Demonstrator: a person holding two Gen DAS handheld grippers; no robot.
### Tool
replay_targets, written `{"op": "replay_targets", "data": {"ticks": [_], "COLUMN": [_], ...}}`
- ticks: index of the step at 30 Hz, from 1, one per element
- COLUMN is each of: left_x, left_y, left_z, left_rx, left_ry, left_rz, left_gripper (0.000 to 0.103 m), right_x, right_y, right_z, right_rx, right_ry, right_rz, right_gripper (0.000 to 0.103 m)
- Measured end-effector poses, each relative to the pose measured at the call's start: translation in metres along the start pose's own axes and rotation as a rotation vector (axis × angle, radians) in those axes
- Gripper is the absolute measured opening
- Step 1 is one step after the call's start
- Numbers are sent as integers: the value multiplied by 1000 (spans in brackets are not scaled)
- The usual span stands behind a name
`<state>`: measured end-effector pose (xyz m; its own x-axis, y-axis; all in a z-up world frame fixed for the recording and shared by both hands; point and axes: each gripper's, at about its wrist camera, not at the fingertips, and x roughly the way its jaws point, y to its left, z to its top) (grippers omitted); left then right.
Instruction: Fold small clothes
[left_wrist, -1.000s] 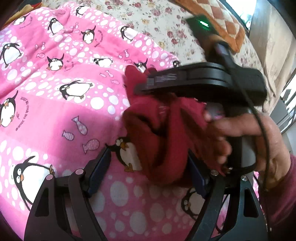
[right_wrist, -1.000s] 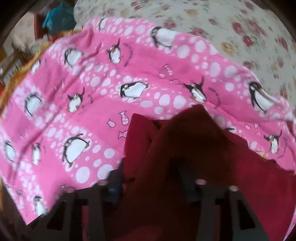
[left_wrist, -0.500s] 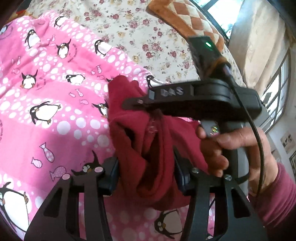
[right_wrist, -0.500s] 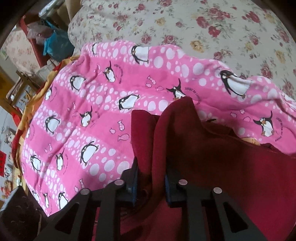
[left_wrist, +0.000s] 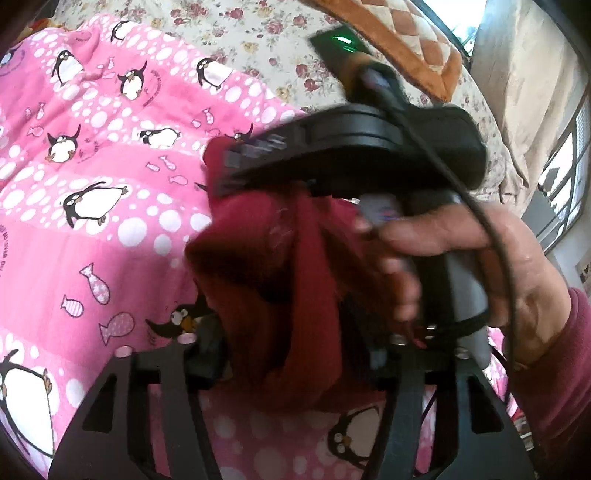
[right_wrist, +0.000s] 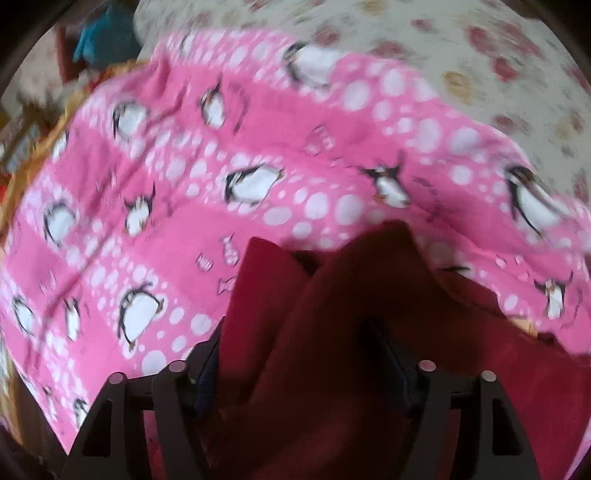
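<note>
Left gripper (left_wrist: 291, 354) clamped on bunched maroon garment (left_wrist: 280, 295); right gripper (right_wrist: 299, 354) wide around it, grasp unclear. Spread flat on penguin blanket (left_wrist: 92, 229) first.

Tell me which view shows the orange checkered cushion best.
The left wrist view. The orange checkered cushion lies there at the top, on the floral bedspread beyond the right hand-held gripper, its diamond pattern and brown border fairly sharp. The right wrist view, blurred by motion, does not show it at all.
</note>
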<state>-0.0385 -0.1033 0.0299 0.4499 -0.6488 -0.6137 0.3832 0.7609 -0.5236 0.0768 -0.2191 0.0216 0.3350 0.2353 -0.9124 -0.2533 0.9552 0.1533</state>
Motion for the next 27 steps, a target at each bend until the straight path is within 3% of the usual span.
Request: {"op": "replay_targets", "data": {"ticks": [2,3,4,6,9,14,19,27], "left_x": [1,2,2,-1,-10,-14,6,52], "left_y": [-5,-10,-15,-30,-54,-105,-160,-216], "left_z": [-2,-3,-3,-4,2,16,16,7], "left_rx": [16,32,47,83,118,202,276,341], "left_ry": [4,9,17,22,22,22,66,140], "left_rz": [-6,-15,-4,43,42,7,-21,-54], "left_gripper": [55,45,26,23,20,20,19,17], "right_x": [-9,-16,-24,-40,-69,-125,-171,-187], "right_y": [-12,-17,-21,-30,-45,-68,-115,-199], "right_z": [-6,-8,-11,-16,-25,-36,-56,-105], "right_rx": [17,24,27,36,73,103,167,310], "right_ry": [-9,-24,-39,-77,-141,-223,-275,-280], "right_rz": [28,45,52,72,128,153,142,124], "right_gripper": [32,22,20,18,18,17,17,17]}}
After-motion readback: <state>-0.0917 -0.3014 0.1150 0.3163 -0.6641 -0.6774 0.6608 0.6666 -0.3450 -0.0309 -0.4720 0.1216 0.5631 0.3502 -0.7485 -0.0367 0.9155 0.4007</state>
